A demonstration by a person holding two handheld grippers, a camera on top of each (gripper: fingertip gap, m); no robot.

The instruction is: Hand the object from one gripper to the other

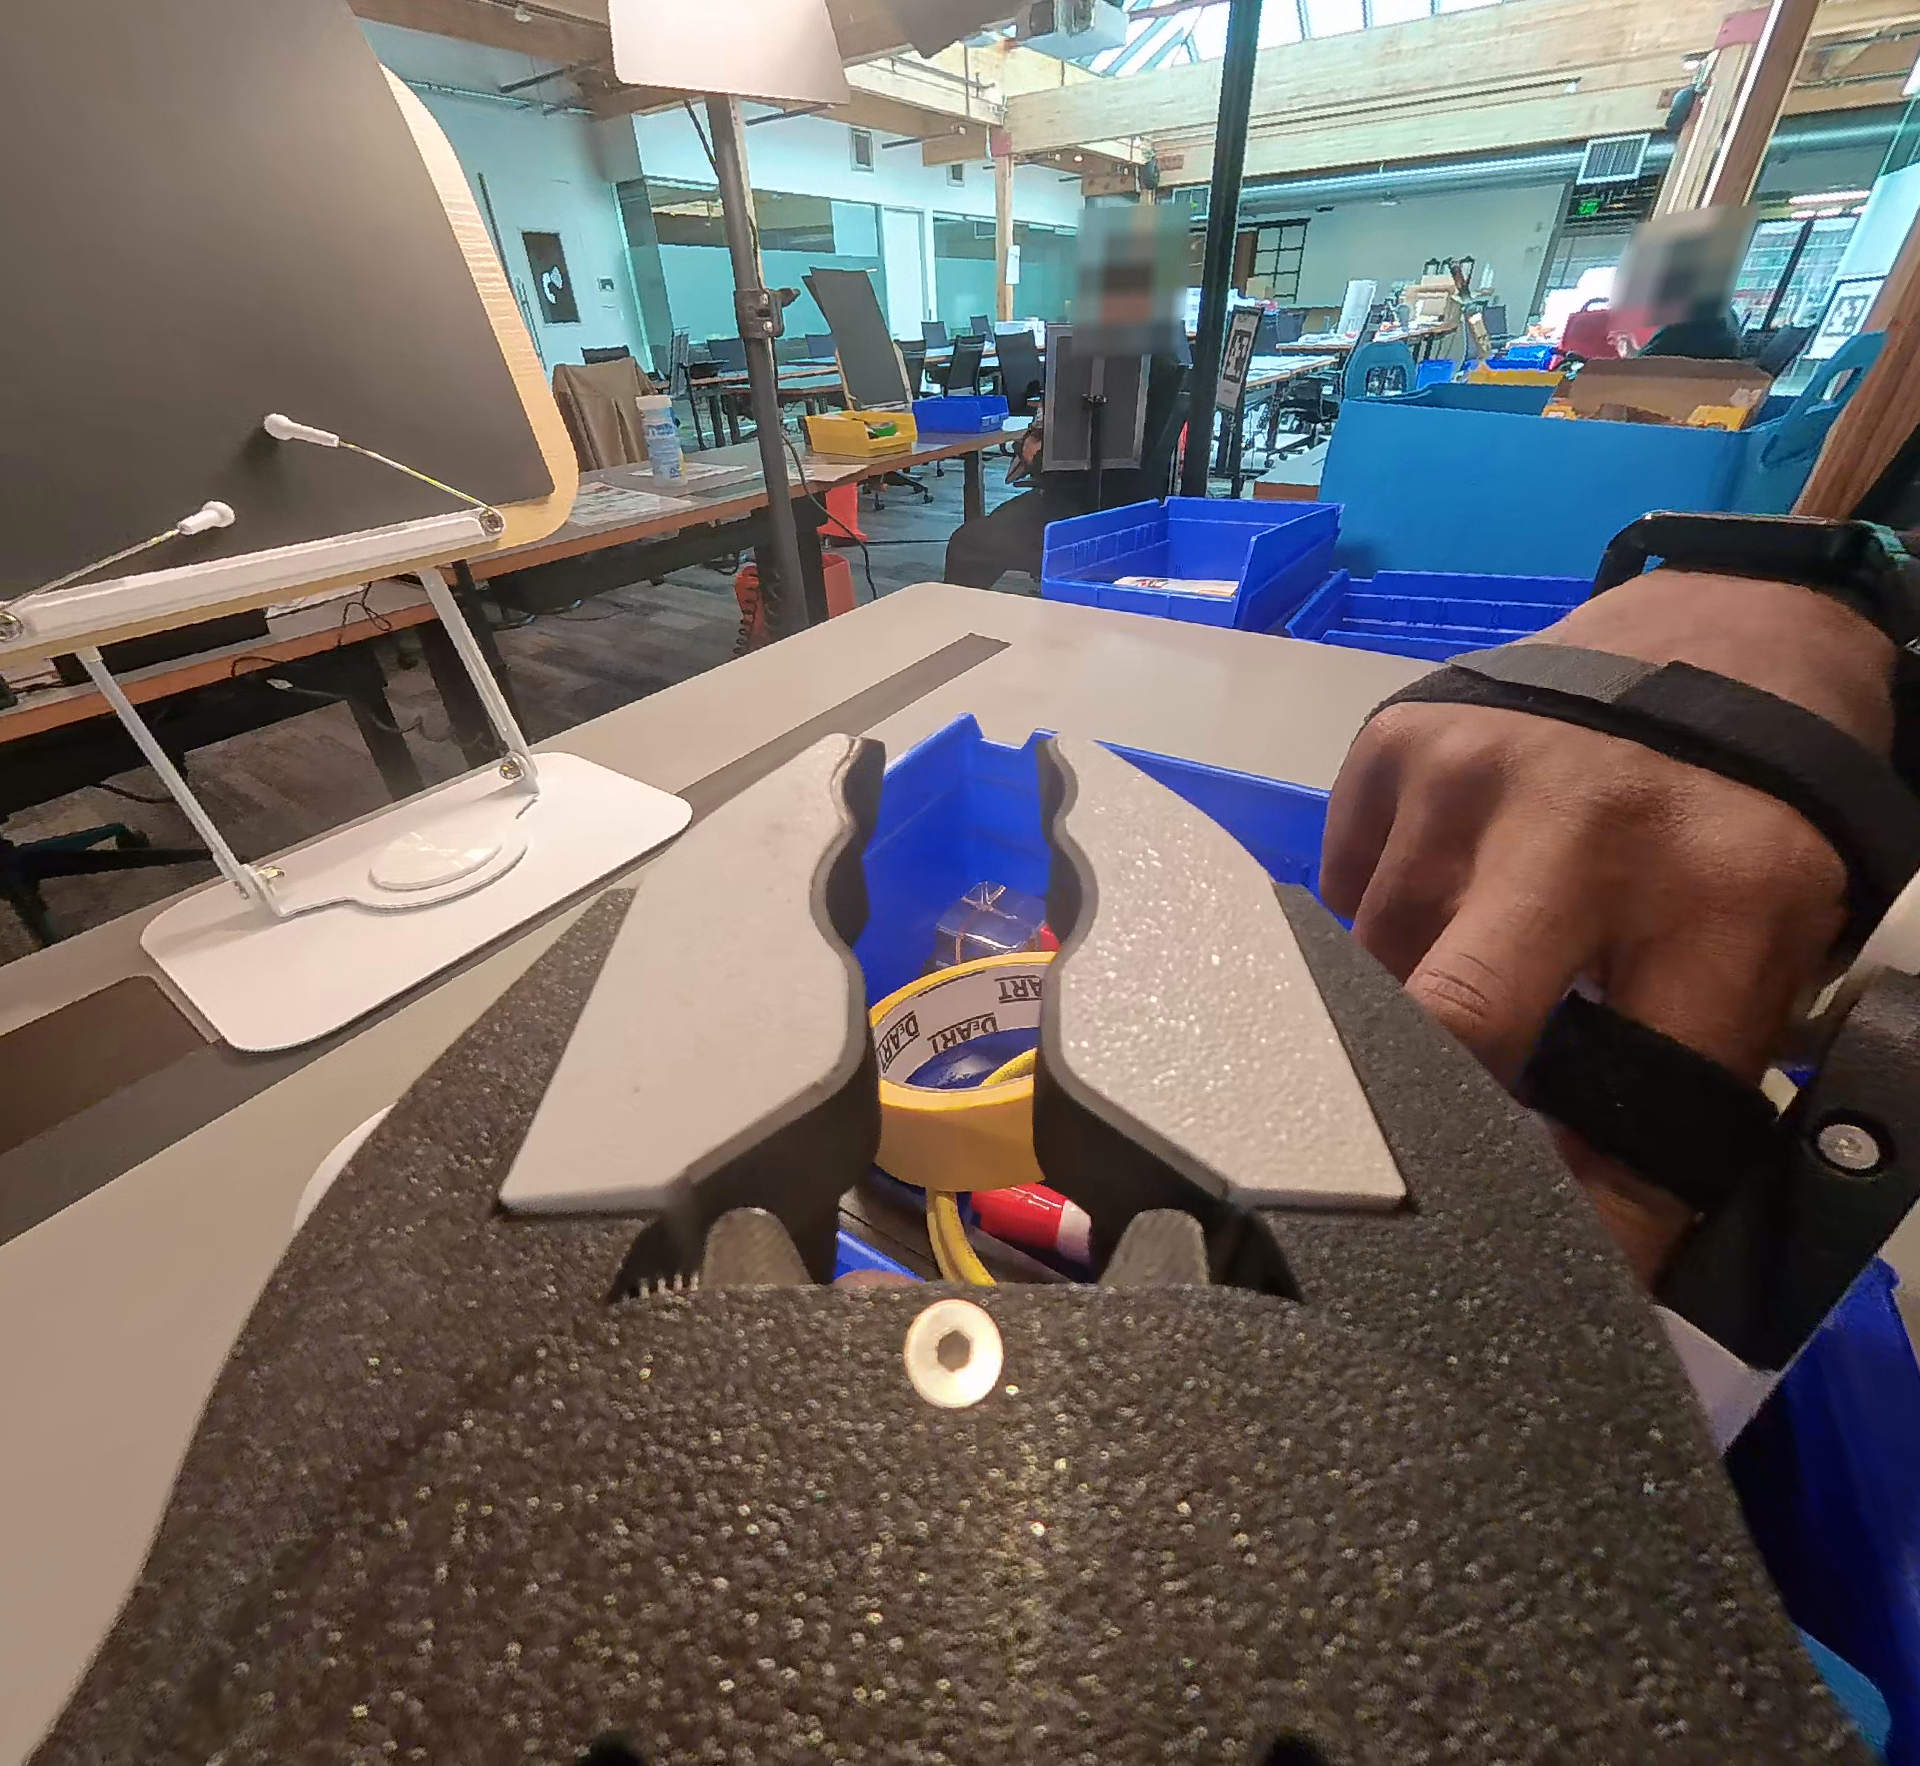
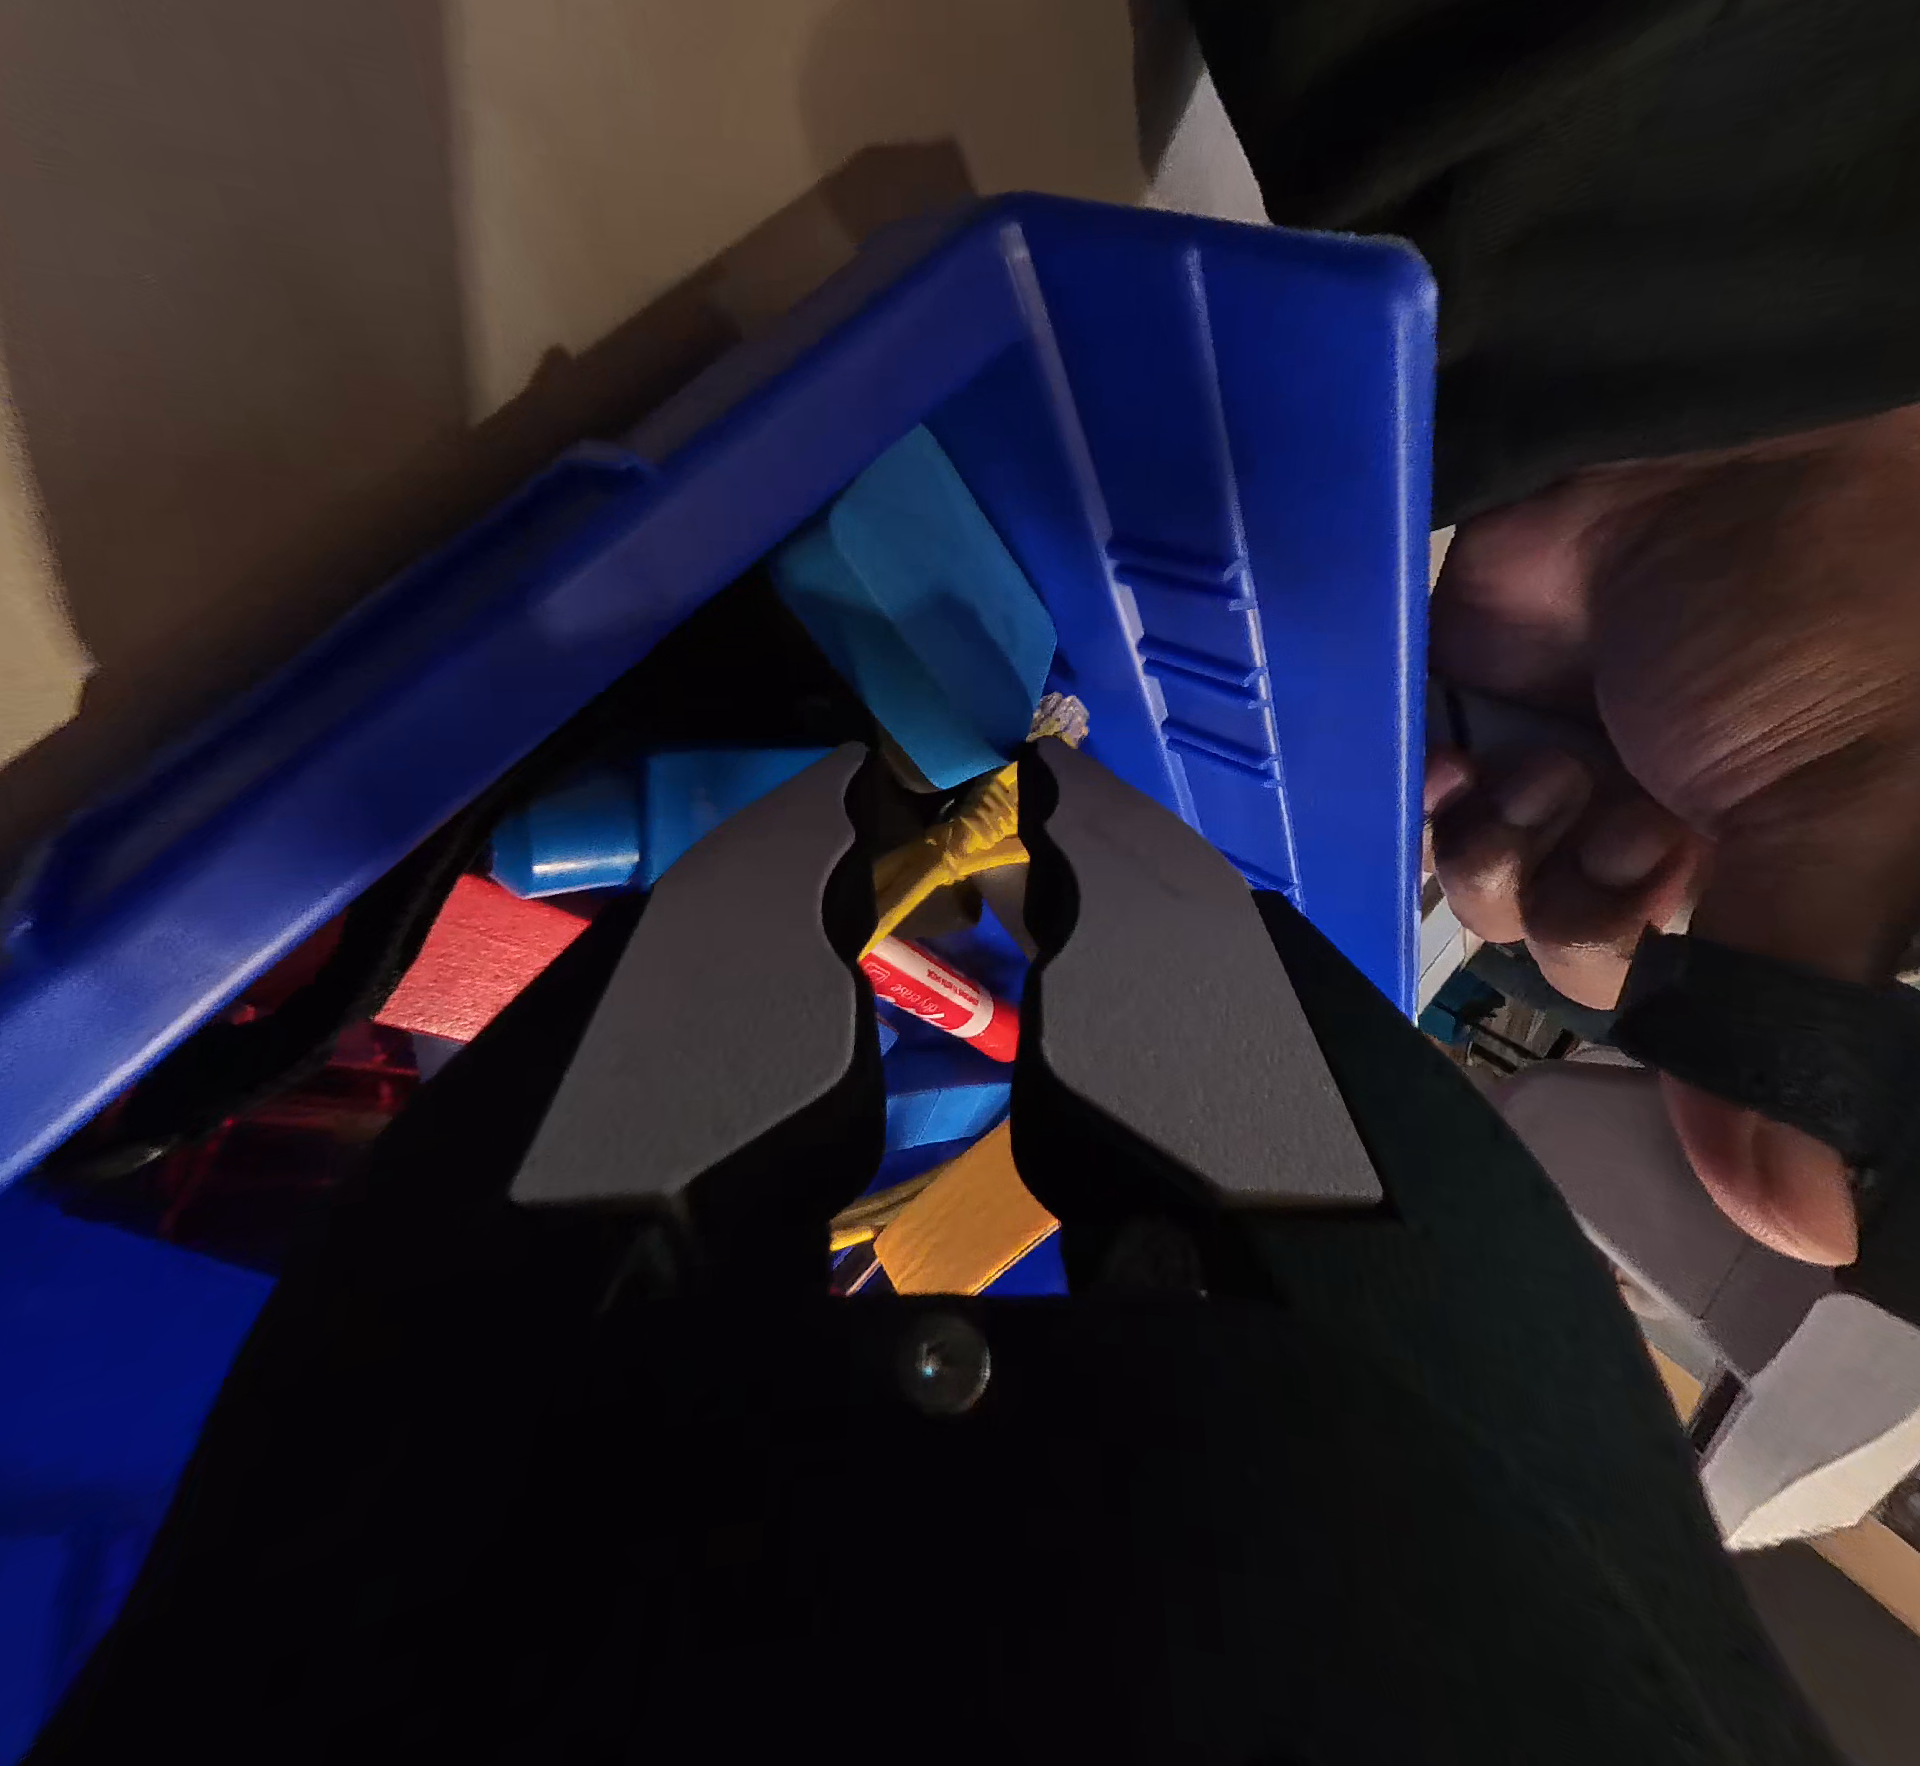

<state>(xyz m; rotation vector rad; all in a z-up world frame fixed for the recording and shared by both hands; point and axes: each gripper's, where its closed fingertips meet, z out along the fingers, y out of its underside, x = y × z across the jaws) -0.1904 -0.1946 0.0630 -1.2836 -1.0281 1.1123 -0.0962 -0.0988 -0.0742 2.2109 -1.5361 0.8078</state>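
A blue bin [image 1: 1226, 781] on a grey table holds several small things: a yellow tape roll [image 1: 956, 1134], a foil-wrapped cube [image 1: 987, 927], a red marker [image 1: 1029, 1212] and a yellow cable [image 1: 951, 1238]. My left gripper [image 1: 951, 750] hovers over the bin, open and empty. My right gripper [image 2: 943, 755] points down into the same bin [image 2: 623, 553], open. The yellow cable [image 2: 961, 833] and red marker [image 2: 935, 994] lie below the gap between its fingers. A light-blue block [image 2: 925, 615] leans in the bin's corner. The tape roll [image 2: 966, 1217] shows near the finger bases.
A white stand [image 1: 416, 885] holding a dark board sits on the table [image 1: 1143, 667] to the left. The hand [image 1: 1610, 864] on the right gripper is close on the right. More blue bins [image 1: 1195, 553] stand beyond the table. A red block [image 2: 478, 968] lies in the bin. One gripper's finger ends stand about 20 cm off the other's.
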